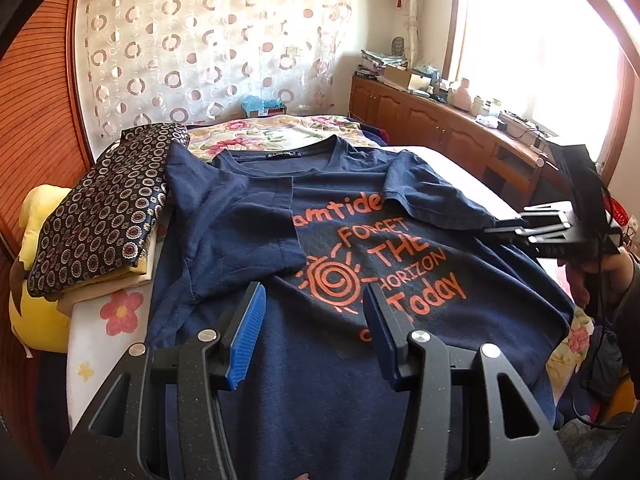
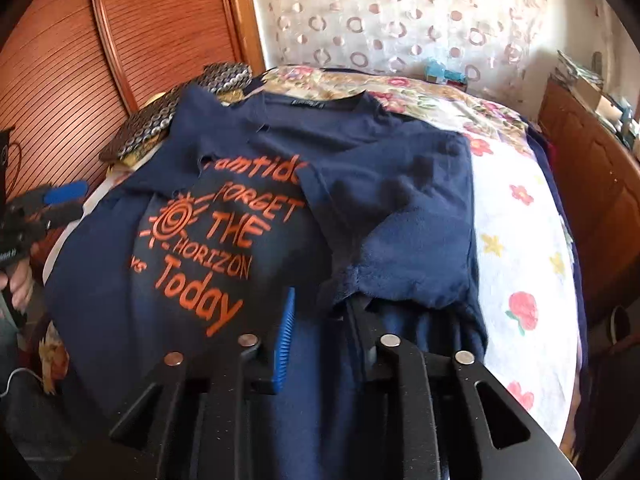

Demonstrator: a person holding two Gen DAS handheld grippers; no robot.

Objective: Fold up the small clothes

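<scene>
A navy T-shirt (image 1: 320,340) with orange print lies face up on the bed, both sleeves folded in over the chest. My left gripper (image 1: 314,300) is open and empty, hovering above the shirt's lower front. My right gripper (image 2: 324,304) is open at the right sleeve's (image 2: 400,216) edge; the cloth lies over its right finger (image 2: 360,320). In the left wrist view the right gripper (image 1: 500,228) sits at the tip of that sleeve (image 1: 436,196). The left gripper (image 2: 60,200) shows at the far left of the right wrist view.
A folded dark patterned garment (image 1: 104,208) lies on a stack left of the shirt, over a yellow plush (image 1: 36,248). The floral bedsheet (image 2: 520,248) spreads to the right. A wooden cabinet (image 1: 440,124) with clutter runs under the window. A slatted wooden door (image 2: 140,40) stands at left.
</scene>
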